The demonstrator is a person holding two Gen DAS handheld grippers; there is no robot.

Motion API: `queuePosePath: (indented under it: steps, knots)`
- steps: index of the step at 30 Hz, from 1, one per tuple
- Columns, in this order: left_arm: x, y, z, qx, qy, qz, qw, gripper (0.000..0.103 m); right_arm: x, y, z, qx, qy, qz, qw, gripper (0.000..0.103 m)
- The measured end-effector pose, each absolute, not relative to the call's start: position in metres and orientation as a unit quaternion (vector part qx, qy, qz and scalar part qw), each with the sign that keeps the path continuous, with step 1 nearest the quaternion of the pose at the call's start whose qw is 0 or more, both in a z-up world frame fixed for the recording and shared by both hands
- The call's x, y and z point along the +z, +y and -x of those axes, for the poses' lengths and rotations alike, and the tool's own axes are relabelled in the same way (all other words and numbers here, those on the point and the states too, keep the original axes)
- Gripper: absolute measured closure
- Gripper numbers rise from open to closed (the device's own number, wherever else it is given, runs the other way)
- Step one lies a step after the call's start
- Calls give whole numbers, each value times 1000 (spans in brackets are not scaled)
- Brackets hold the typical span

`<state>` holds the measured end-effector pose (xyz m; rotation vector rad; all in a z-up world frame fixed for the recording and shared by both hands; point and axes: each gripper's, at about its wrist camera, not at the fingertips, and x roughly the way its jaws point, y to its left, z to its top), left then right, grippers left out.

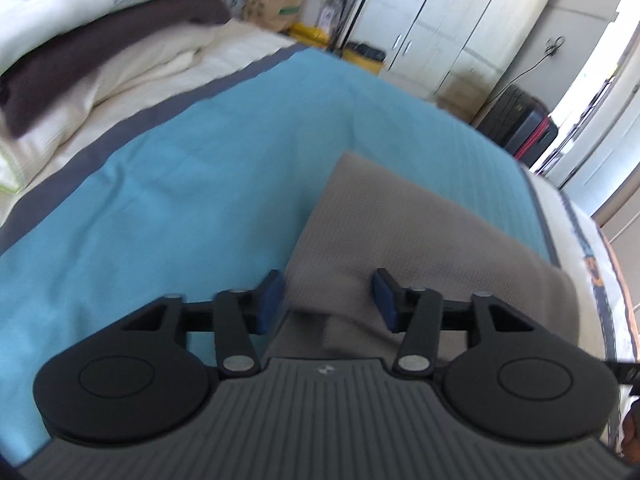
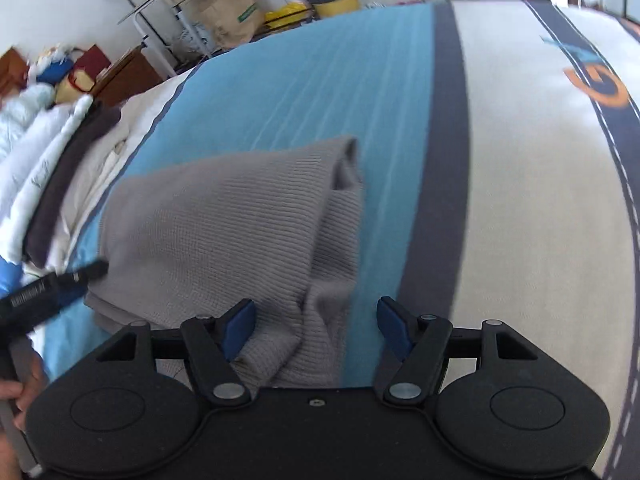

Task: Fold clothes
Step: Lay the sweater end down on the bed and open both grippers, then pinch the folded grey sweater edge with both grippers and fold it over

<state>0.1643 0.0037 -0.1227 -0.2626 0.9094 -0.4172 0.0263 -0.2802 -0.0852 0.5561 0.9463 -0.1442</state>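
Your grey knitted garment [image 2: 224, 216] lies partly folded on the blue blanket [image 2: 304, 92] that covers the bed, near the blanket's dark border stripe [image 2: 444, 184]. One fold of it stands up as a loose hump, and its near end bunches toward you.

Your right tool [image 2: 316, 330] hovers low over that near end, fingers spread wide and gripping nothing; its left blue pad [image 2: 240, 330] sits just at the bunched knit, the other over bare blanket.

Your left tool [image 1: 328, 302] is also spread wide and empty, tilted down over the garment's [image 1: 404, 240] near left edge, one pad [image 1: 270, 300] over the blanket [image 1: 180, 184] and the other above the cloth. From the right camera it reaches in from the left, tip at the garment's edge, your hand [image 2: 24, 384] on its handle.

A stack of folded clothes [image 1: 80, 52] rests toward the bed's far left side.
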Motion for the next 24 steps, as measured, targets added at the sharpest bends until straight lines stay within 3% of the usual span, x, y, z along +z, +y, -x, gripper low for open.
queuePosePath:
  steps: [4,7,13,14,15,17,19,20,22,23,24]
  knots:
    - [-126,30,-166,-213,485,187,827,40,-91,-299,-6,-35,438,-344,830,26]
    - [-137,43,-164,-220,518,217,797,39,-101,-311,-10,-8,427,-407,808,14]
    - [-175,52,-180,-239,505,342,755,38,-122,-296,-51,42,393,-452,800,12]
    - [-179,52,-184,-236,493,361,756,37,-120,-294,-53,35,386,-439,811,15]
    - [-181,51,-188,-233,490,371,754,36,-118,-291,-54,28,378,-425,822,27]
    - [-184,49,-199,-229,486,386,750,33,-113,-289,-54,12,372,-400,837,37]
    - [-181,43,-205,-235,476,382,756,34,-111,-292,-53,12,368,-406,836,37]
    - [-180,37,-206,-245,469,371,763,42,-110,-295,-52,13,365,-411,835,37]
    - [-174,28,-198,-243,452,332,791,67,-107,-298,-51,6,363,-403,840,50]
    - [-169,25,-192,-242,441,313,805,73,-104,-295,-51,6,361,-385,849,64]
    - [-164,21,-186,-241,429,295,819,75,-100,-293,-51,7,359,-366,859,69]
